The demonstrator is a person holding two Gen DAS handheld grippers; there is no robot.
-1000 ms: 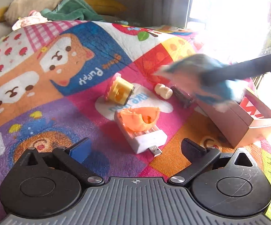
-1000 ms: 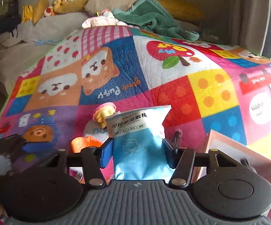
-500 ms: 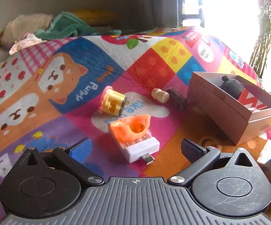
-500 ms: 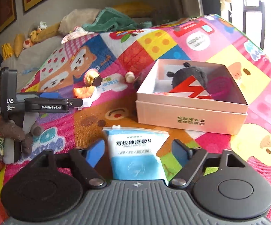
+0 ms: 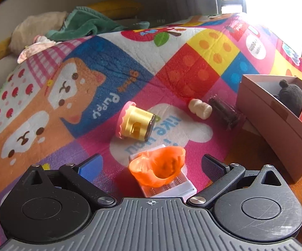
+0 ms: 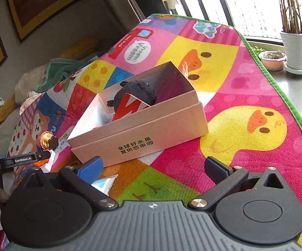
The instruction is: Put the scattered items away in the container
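Note:
My left gripper (image 5: pixel 152 164) is open and low over the mat. An orange toy shell (image 5: pixel 159 169) on a white battery holder (image 5: pixel 167 187) sits between its fingers, untouched. Beyond lie a yellow cupcake toy (image 5: pixel 135 123), a cream peg (image 5: pixel 200 108) and a dark tube (image 5: pixel 224 113). The cardboard box (image 6: pixel 140 133) holds a black plush (image 6: pixel 138 90) and a red-and-white packet (image 6: pixel 130 106). My right gripper (image 6: pixel 154 166) faces the box's front, its jaws opening wide with nothing between them. A blue wipes packet (image 6: pixel 105 183) lies on the mat under its left finger.
The play mat's green edge (image 6: pixel 297 113) runs along the right, with a ledge and plant pots (image 6: pixel 295 52) beyond. Pillows and a green towel (image 5: pixel 84 25) are piled at the mat's far end. The left gripper (image 6: pixel 21 160) shows at the right view's left edge.
The right gripper opened and let go of the blue packet, which now lies on the mat before the box; the right view rolled. The left gripper moved closer to the orange shell.

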